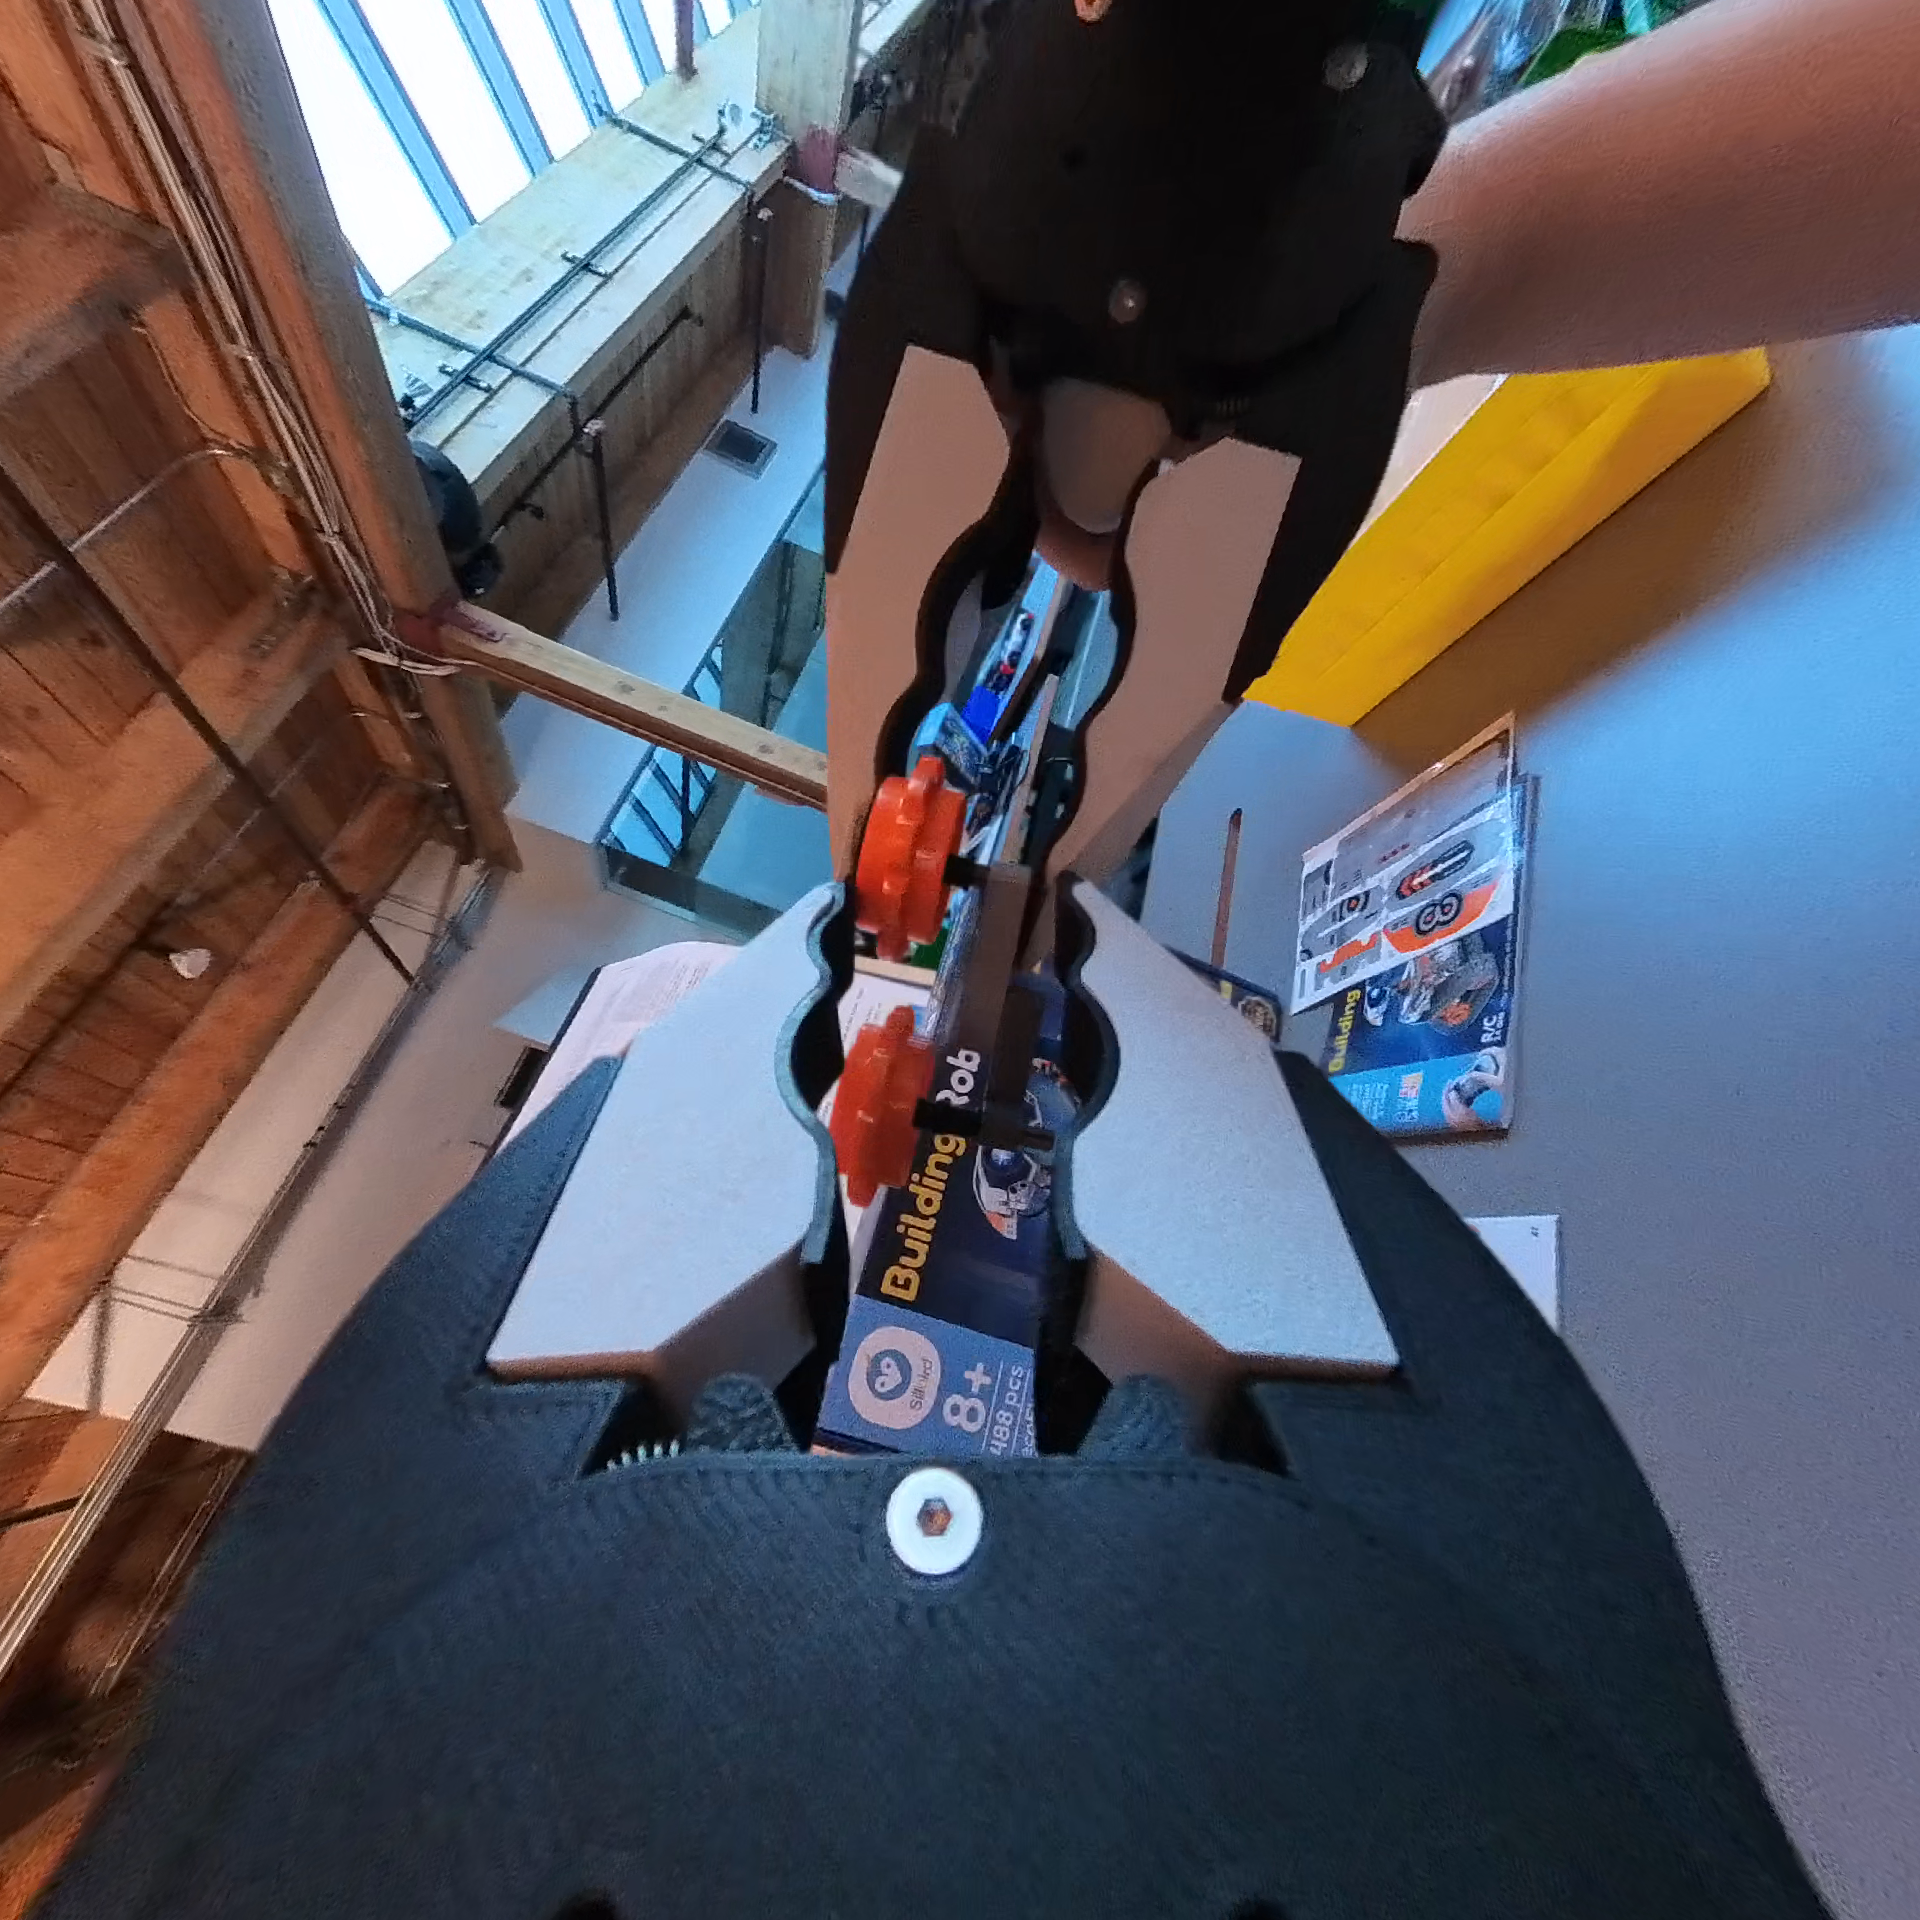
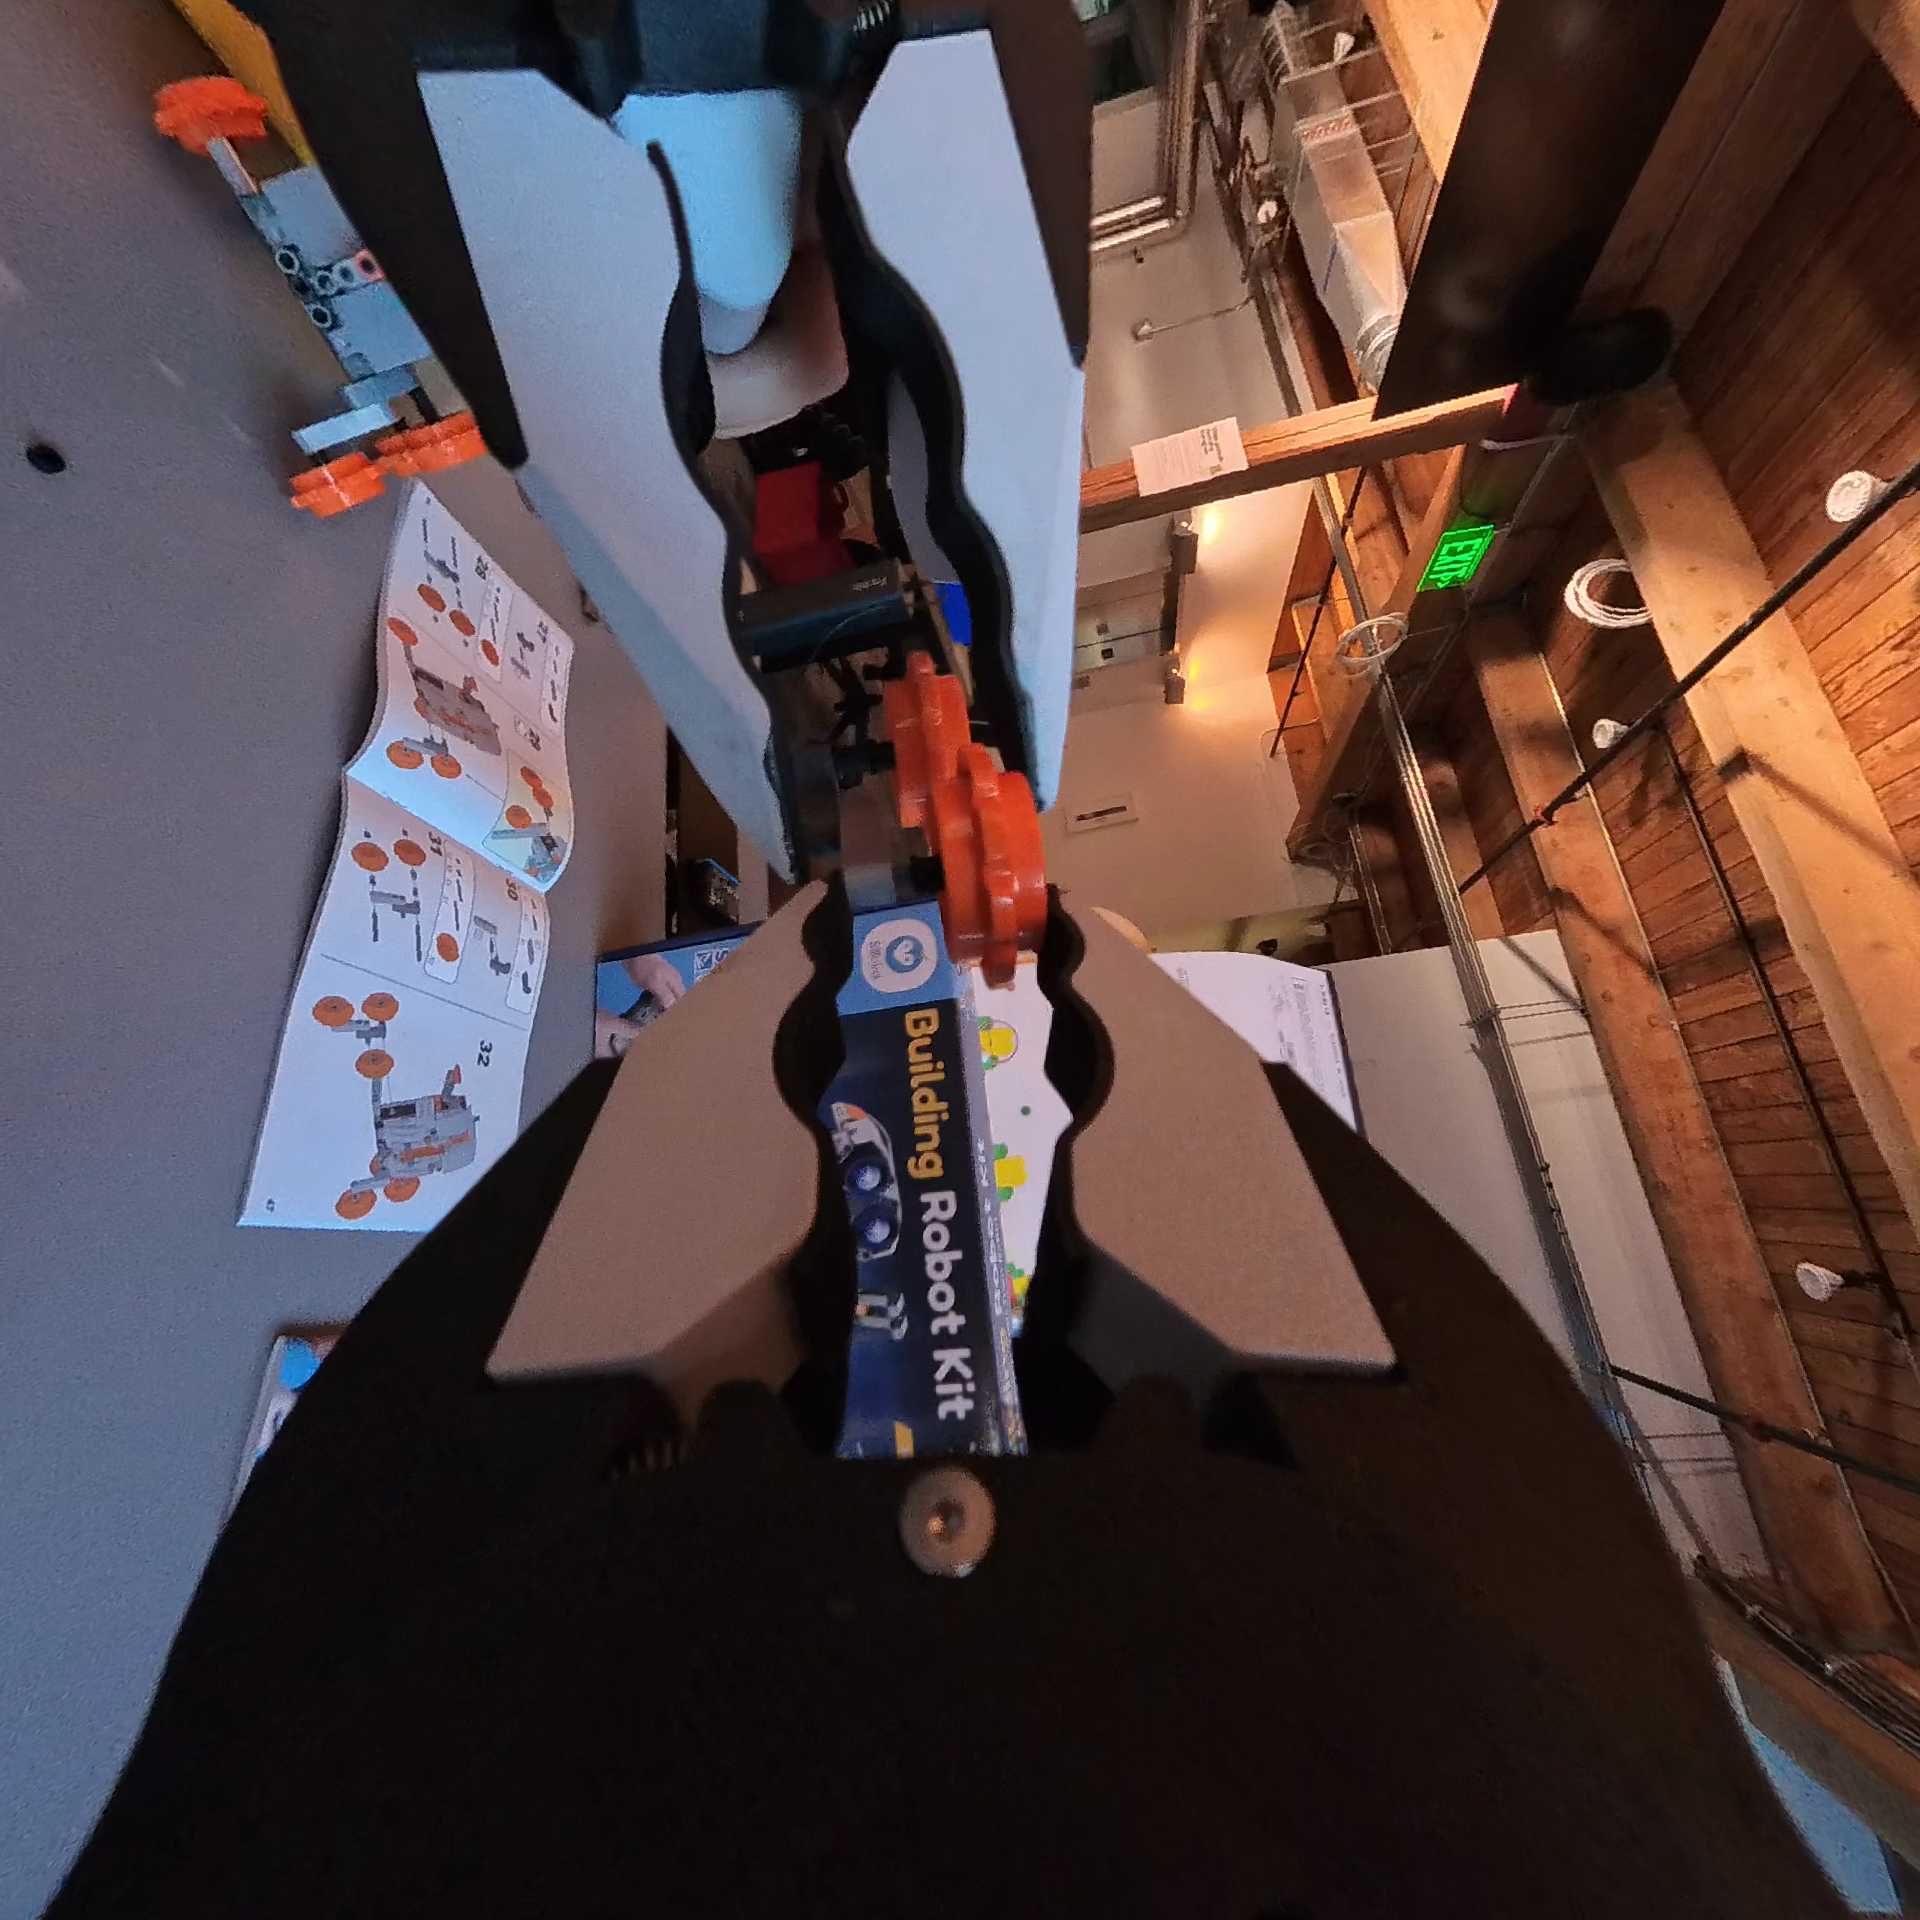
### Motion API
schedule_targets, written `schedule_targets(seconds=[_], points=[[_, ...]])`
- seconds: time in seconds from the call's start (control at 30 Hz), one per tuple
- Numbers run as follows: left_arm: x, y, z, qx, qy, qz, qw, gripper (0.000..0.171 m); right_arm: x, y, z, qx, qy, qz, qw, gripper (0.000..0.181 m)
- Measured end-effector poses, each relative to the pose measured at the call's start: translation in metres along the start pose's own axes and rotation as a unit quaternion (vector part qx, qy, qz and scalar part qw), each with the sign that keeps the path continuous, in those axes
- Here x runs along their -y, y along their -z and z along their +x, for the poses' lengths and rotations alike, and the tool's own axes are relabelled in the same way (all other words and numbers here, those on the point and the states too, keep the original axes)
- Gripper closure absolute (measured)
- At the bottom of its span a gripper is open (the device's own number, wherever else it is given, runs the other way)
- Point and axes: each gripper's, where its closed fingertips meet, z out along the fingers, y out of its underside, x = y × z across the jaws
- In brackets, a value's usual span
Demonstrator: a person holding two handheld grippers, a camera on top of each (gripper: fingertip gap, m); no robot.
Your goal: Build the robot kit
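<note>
L gripper (image 1: 951, 1049) jaws pinched grey beam assy (image 1: 1003, 966) w/ orange gears (image 1: 909, 857), held in air above bench (image 1: 1714, 935) | R gripper (image 2: 935, 935) jaws closed on same assy's other end, tip-to-tip w/ L | blue kit box (image 2: 925, 1216) under both | open manual (image 2: 436, 862) flat on bench | 2nd grey/orange build (image 2: 332, 301) nr yellow box (image 1: 1507, 520)

The right gripper (image 2: 940, 914) meets the left gripper (image 2: 914, 821) tip to tip around a small assembly with orange gear wheels (image 2: 971, 821). An open instruction booklet (image 2: 436, 883) lies on the grey table (image 2: 125, 727), near a partly built grey model (image 2: 332, 301).
</note>
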Motion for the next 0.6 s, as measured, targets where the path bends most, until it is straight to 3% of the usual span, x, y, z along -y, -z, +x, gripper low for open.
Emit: schedule_targets(seconds=[0.23, 0.6], points=[[-0.005, -0.002, 0.002, 0.012, -0.041, -0.017, 0.999, 0.136, -0.006, -0.004, -0.003, 0.009, -0.017, -0.019, 1.000, 0.147], [-0.012, -0.008, 0.006, 0.025, -0.105, -0.048, 0.993, 0.119, -0.008, -0.002, -0.002, 0.019, -0.040, -0.022, 0.999, 0.147]])
